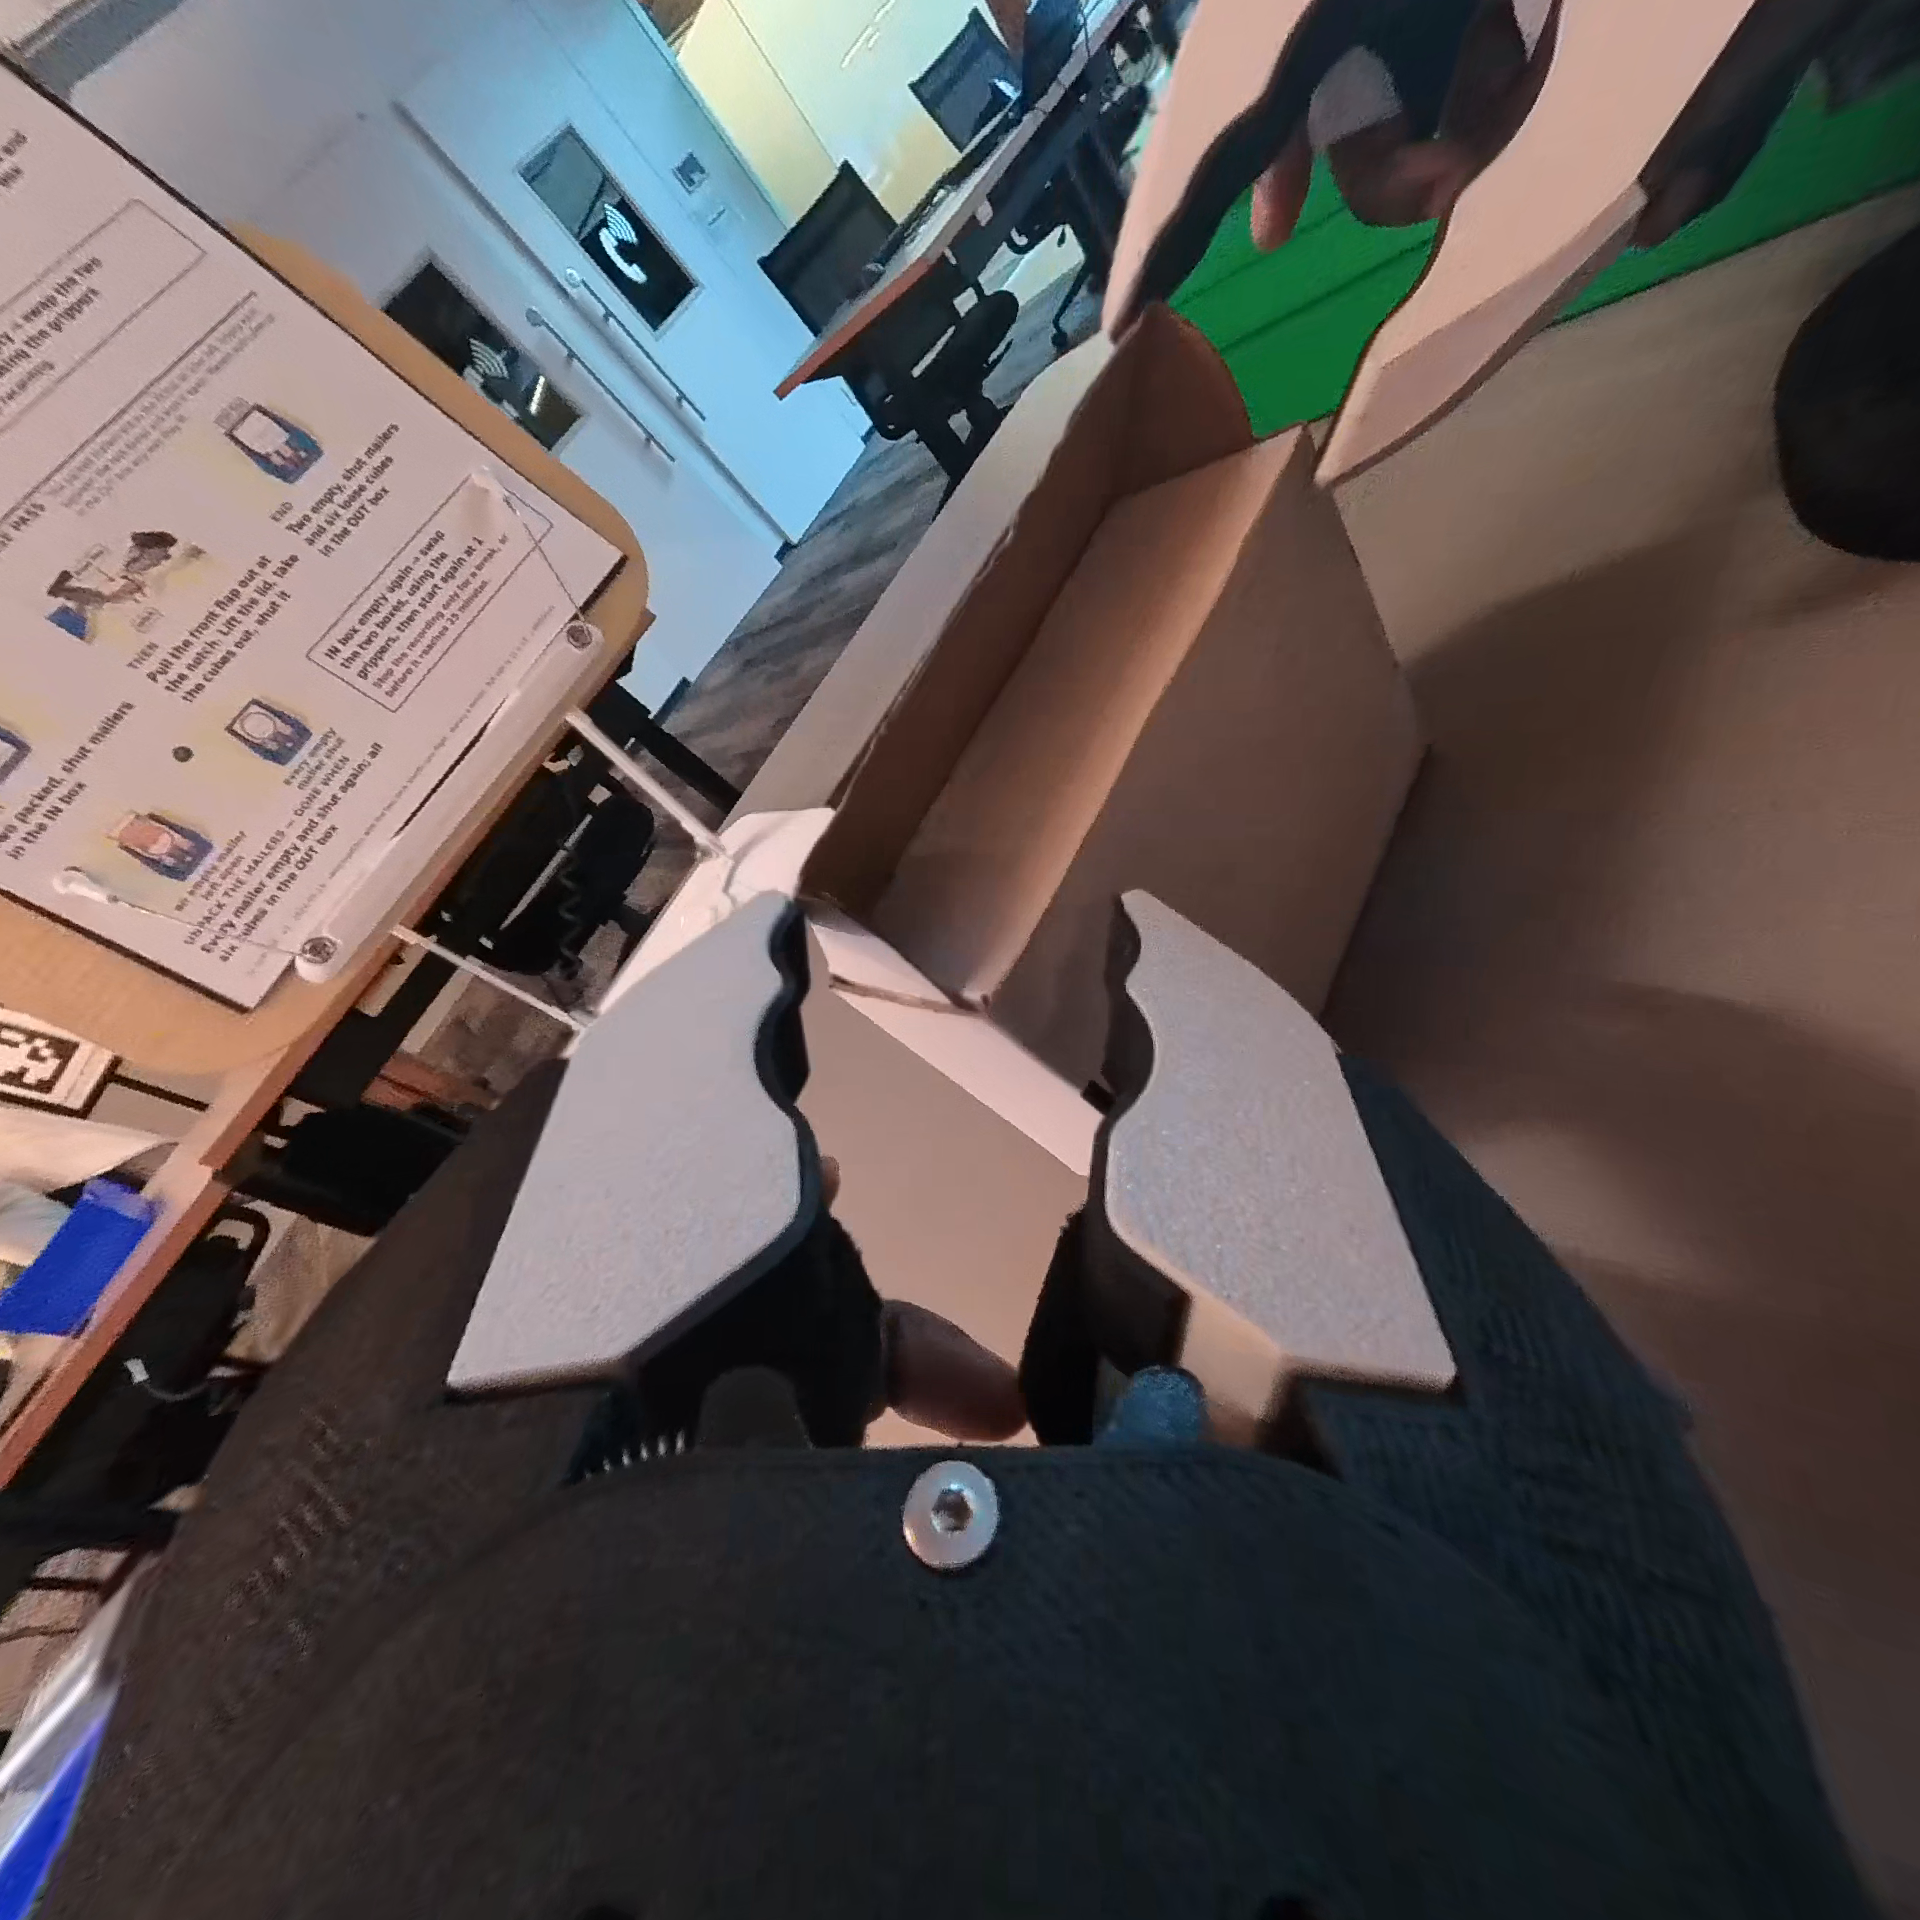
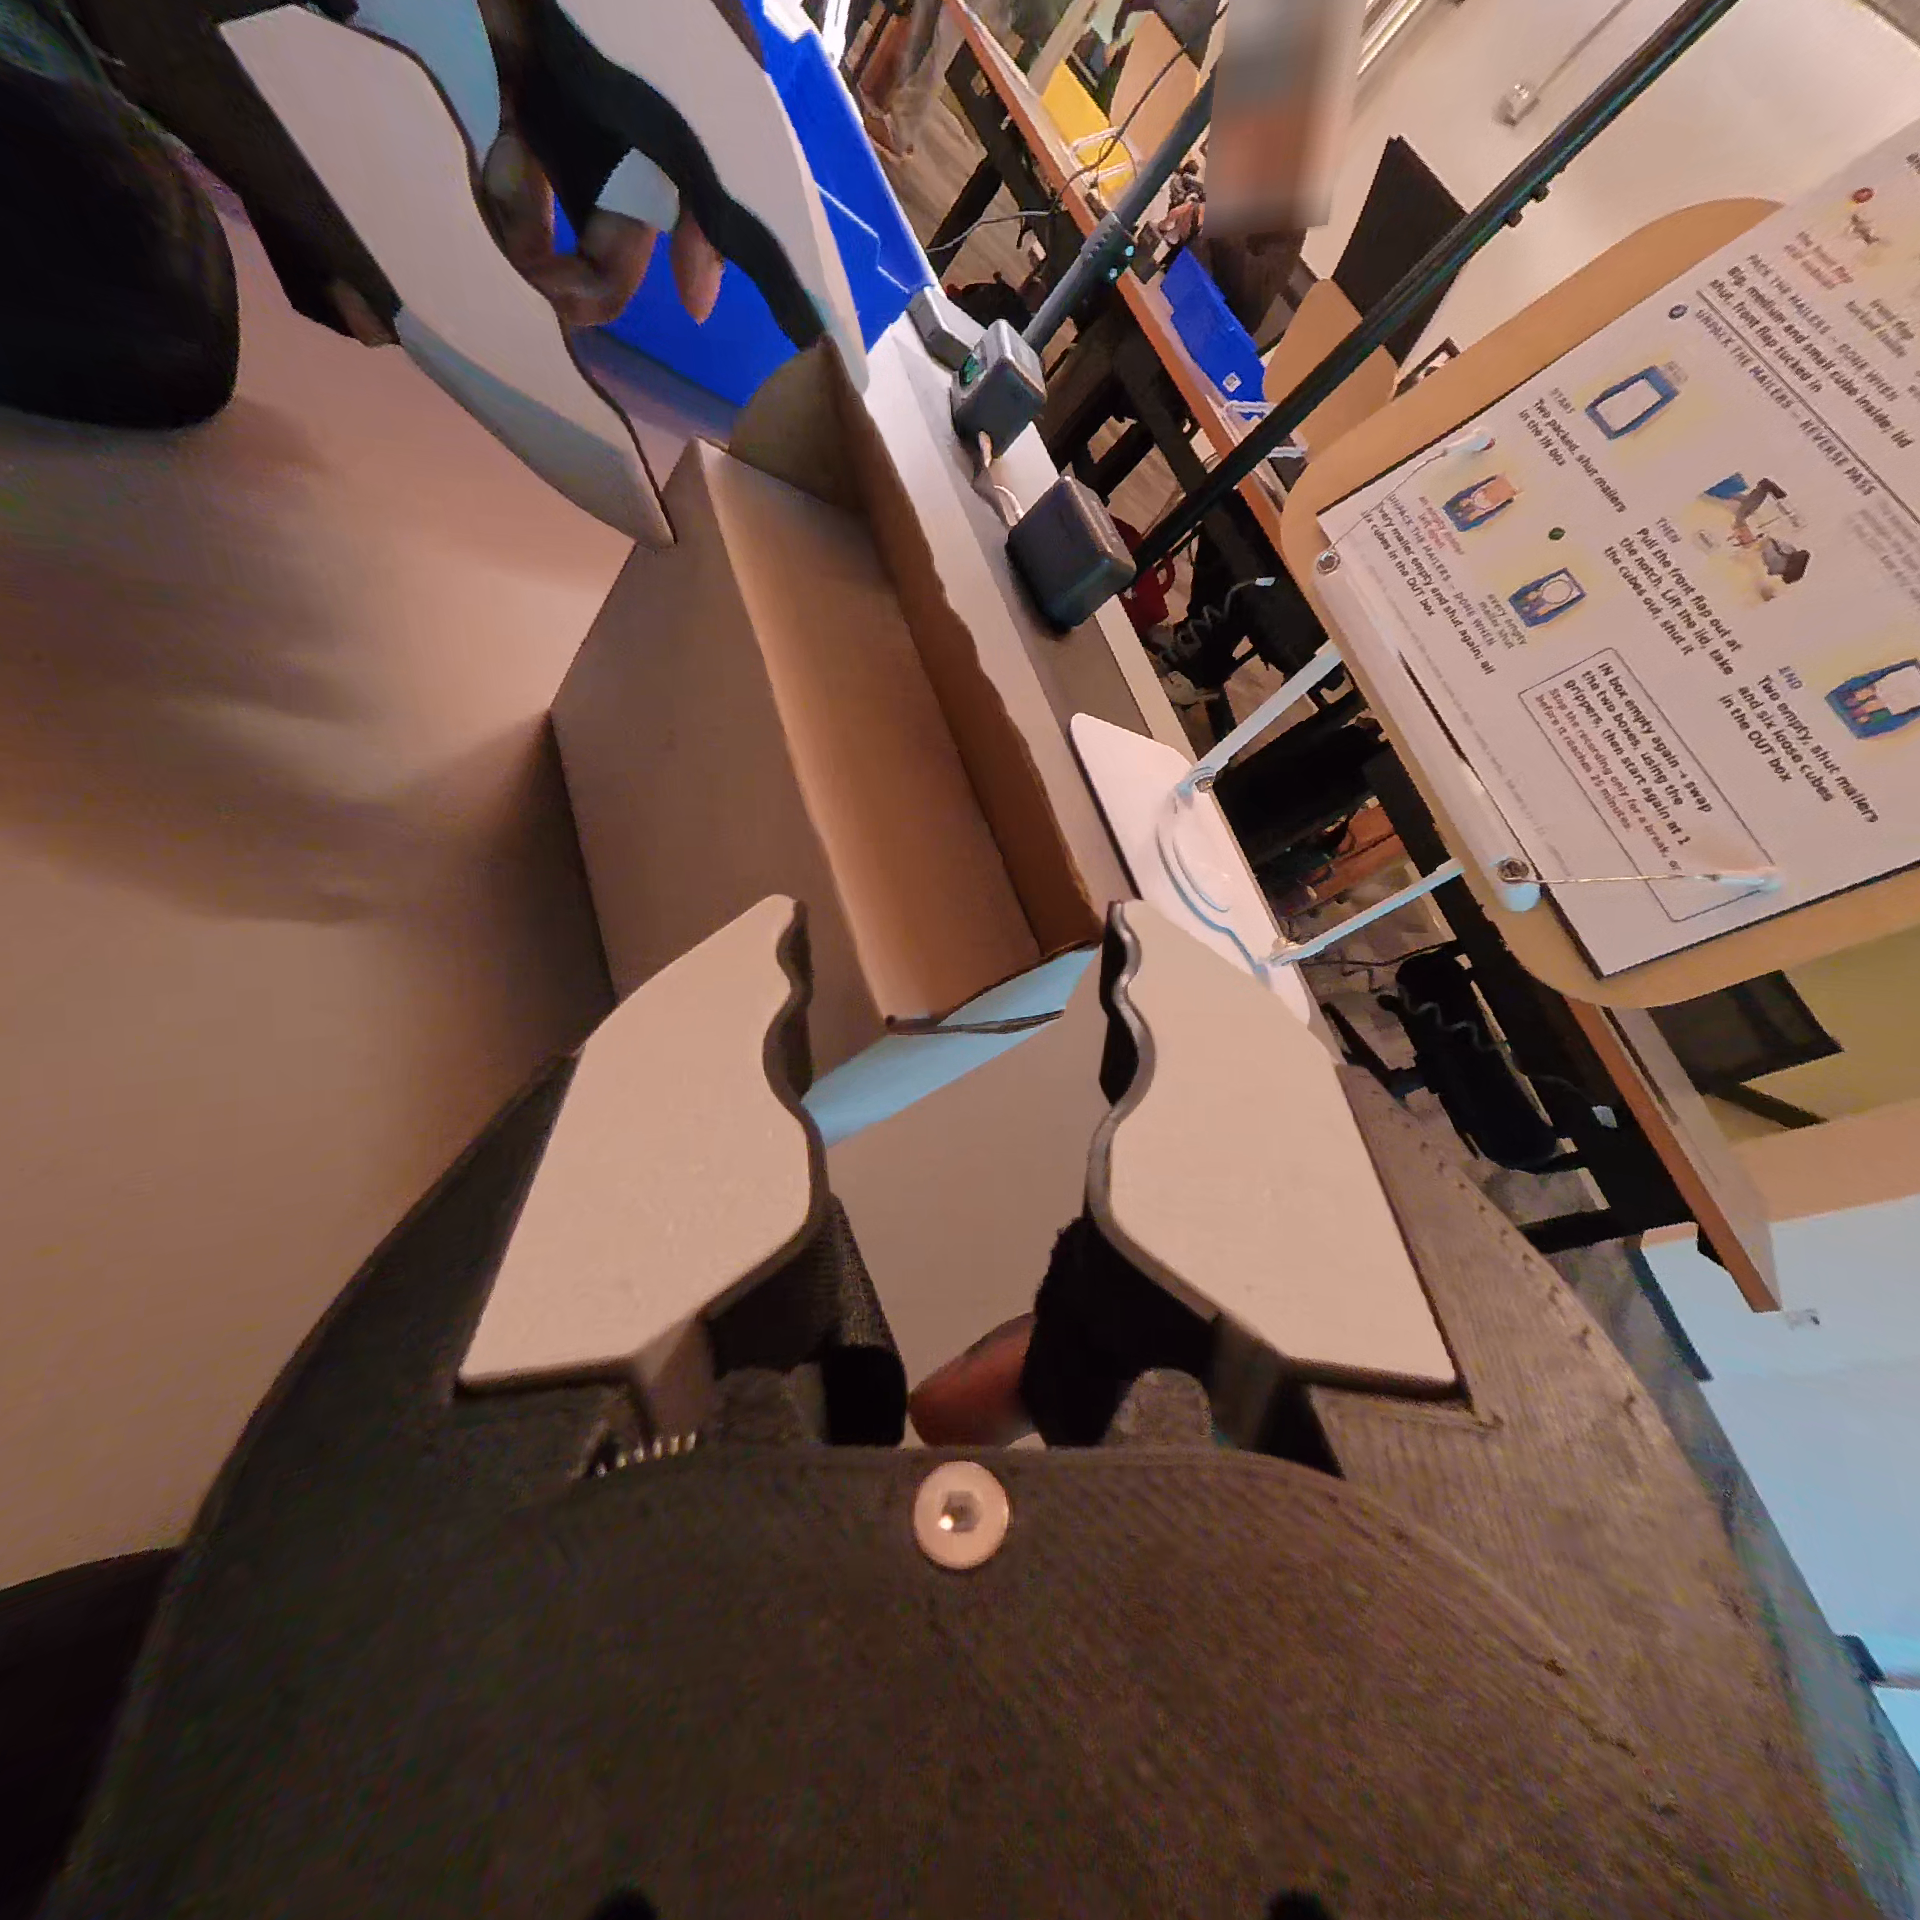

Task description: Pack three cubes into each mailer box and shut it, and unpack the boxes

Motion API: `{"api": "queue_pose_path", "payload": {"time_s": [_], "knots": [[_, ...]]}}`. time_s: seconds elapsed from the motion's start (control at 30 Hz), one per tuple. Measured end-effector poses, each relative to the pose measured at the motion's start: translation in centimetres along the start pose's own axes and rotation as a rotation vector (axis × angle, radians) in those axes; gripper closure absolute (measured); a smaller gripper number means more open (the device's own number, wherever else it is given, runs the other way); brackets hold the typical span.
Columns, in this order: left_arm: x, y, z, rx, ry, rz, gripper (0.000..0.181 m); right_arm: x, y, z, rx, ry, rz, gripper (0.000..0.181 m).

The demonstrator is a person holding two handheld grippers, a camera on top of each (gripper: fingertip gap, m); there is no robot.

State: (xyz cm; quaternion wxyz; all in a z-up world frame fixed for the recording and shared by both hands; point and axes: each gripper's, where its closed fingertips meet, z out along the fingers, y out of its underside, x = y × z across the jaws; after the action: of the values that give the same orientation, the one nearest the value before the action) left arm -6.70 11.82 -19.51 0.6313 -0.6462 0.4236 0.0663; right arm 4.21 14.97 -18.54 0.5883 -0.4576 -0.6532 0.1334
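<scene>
An open cardboard mailer box (image 1: 1143,675), brown inside and white outside, lies between my two grippers. Its tray (image 2: 779,675) shows no cubes. Its wide lid (image 1: 1662,935) spreads to one side and also shows in the right wrist view (image 2: 260,727). My left gripper (image 1: 956,925) is open, its fingers astride the near end wall of the tray. My right gripper (image 2: 951,914) is open at the opposite end wall. Each gripper shows far off in the other's view, the right (image 1: 1236,384) and the left (image 2: 758,457).
An instruction sheet on a wooden board (image 1: 260,582) stands on a white wire stand beside the box (image 2: 1662,623). A green bin (image 1: 1299,312) is behind one end, a blue bin (image 2: 790,208) behind the other. Two dark devices (image 2: 1070,561) lie on the table edge.
</scene>
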Motion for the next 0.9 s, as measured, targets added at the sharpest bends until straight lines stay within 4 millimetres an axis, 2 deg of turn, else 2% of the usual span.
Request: {"api": "queue_pose_path", "payload": {"time_s": [0.13, 0.2, 0.37, 0.43, 0.63, 0.77, 0.9], "knots": [[0.2, 0.2, -0.3, 0.009, 0.009, -0.026, 0.131, -0.4, 0.0, -0.2, 0.015, -0.022, 0.036, 0.131], [0.0, -0.1, -0.5, 0.035, 0.030, -0.098, 0.137, -0.4, -0.3, -0.5, 0.050, -0.048, 0.105, 0.134], [-0.7, -0.6, -1.0, 0.138, 0.186, -0.493, 0.156, 0.1, -1.1, -0.9, 0.184, -0.164, 0.429, 0.145], [-1.1, -0.4, -0.9, 0.152, 0.214, -0.589, 0.164, 0.5, -1.0, -0.8, 0.217, -0.192, 0.553, 0.150], [-1.4, -0.4, -0.6, 0.179, 0.299, -0.825, 0.164, 1.6, -0.8, -0.2, 0.277, -0.288, 0.899, 0.164], [-1.6, -0.5, -0.5, 0.216, 0.402, -1.059, 0.163, 1.8, -0.8, -0.1, 0.326, -0.402, 1.131, 0.167], [-1.9, -0.6, -0.5, 0.252, 0.508, -1.262, 0.163, 1.9, -0.6, 0.0, 0.347, -0.456, 1.240, 0.171]]}}
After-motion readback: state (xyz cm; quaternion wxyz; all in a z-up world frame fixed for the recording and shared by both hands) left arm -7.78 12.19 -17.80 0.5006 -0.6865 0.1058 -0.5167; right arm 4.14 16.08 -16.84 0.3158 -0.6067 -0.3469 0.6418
